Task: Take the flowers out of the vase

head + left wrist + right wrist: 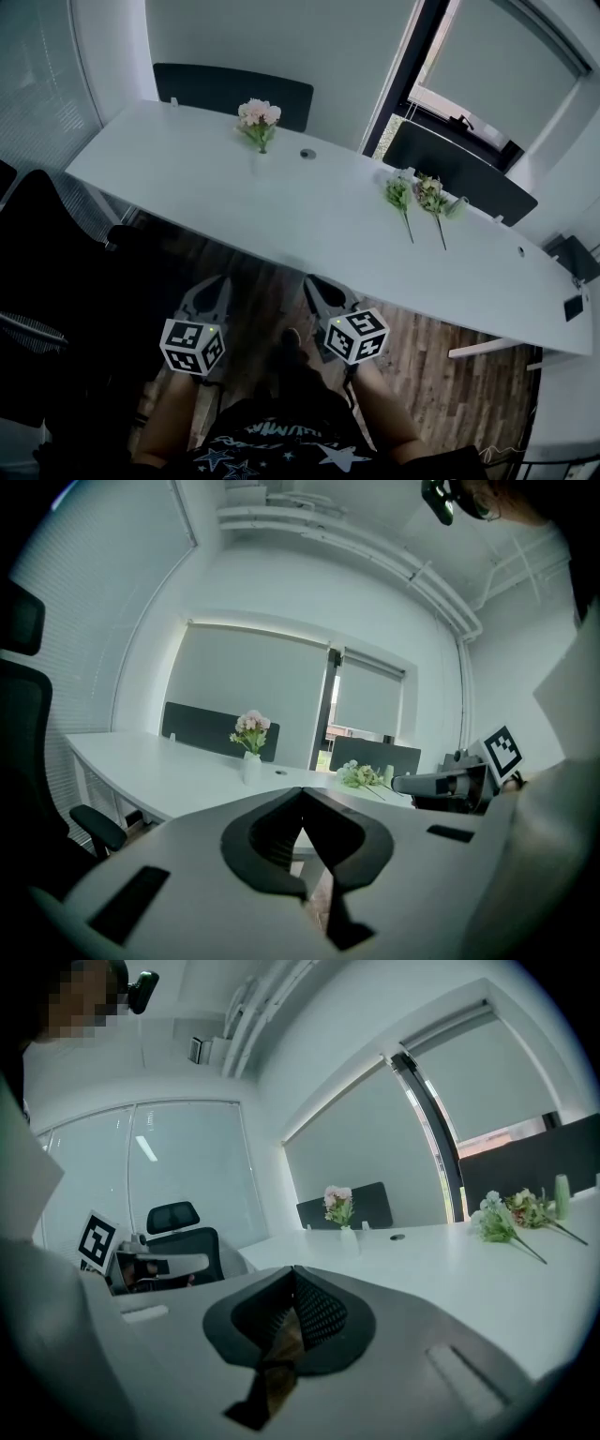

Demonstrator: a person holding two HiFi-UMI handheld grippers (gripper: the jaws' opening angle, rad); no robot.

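A small white vase [262,157] with pink flowers [258,114] stands near the far edge of a long white table [281,211]. Two flower stems [403,202] [434,202] lie flat on the table to the right. My left gripper [215,286] and right gripper [316,286] are both shut and empty, held side by side over the floor in front of the table, well short of the vase. The left gripper view shows the vase and flowers [250,733] far ahead; the right gripper view has the flowers [338,1204] at centre and the loose stems [511,1218] to the right.
Dark partition panels [232,89] [459,169] stand behind the table. A black office chair [37,262] is at my left. A round cable hole [307,154] sits beside the vase. Wooden floor [441,375] lies under me.
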